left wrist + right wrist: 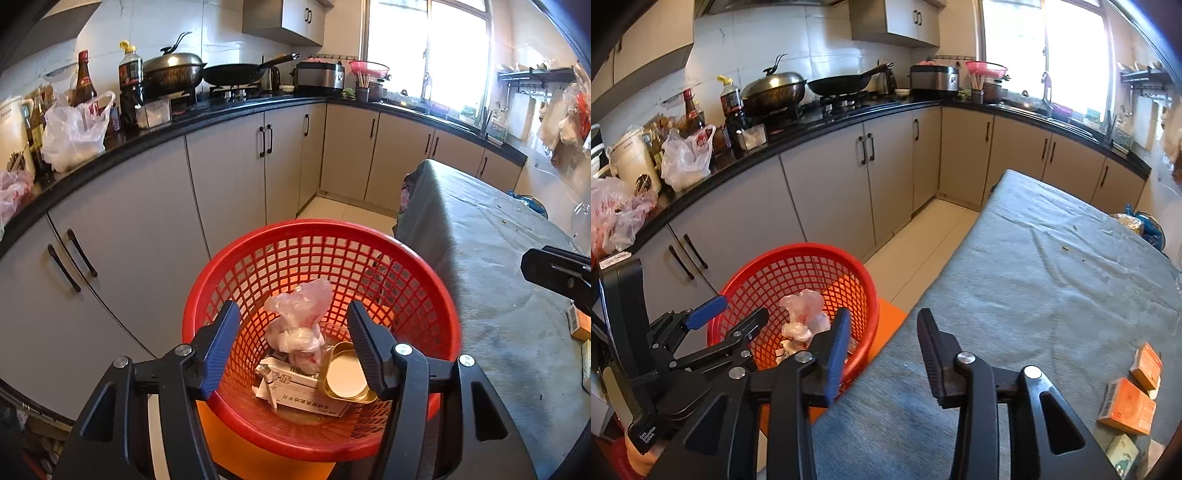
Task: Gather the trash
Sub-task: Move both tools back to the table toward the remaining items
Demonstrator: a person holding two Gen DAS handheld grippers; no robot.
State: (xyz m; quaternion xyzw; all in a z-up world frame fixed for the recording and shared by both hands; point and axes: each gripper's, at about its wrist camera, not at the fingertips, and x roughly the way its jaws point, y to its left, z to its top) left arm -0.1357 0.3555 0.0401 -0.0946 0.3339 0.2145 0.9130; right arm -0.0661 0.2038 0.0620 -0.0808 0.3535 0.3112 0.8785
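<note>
The grey-clothed surface [1052, 280] stood beside the red basket [436, 295], which held the trash — a knotted plastic bag [299, 328], a carton [306, 398], a gold tin [343, 376]. Left tongs [291, 343] hung spread above it; right tongs [882, 347] gaped empty too.

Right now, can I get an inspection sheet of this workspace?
Surface: table under grey cloth, crumbs on it.
Job's things: red basket beside the table holds a knotted bag, white carton, gold tin; orange boxes lie on the table.
Clutter: counter crowded with bottles, bags, woks.
Grippers: left gripper open over the basket, nothing between; right gripper open, empty, at the table edge.
Cables: nothing seen.
Surroundings: kitchen cabinets, window.
</note>
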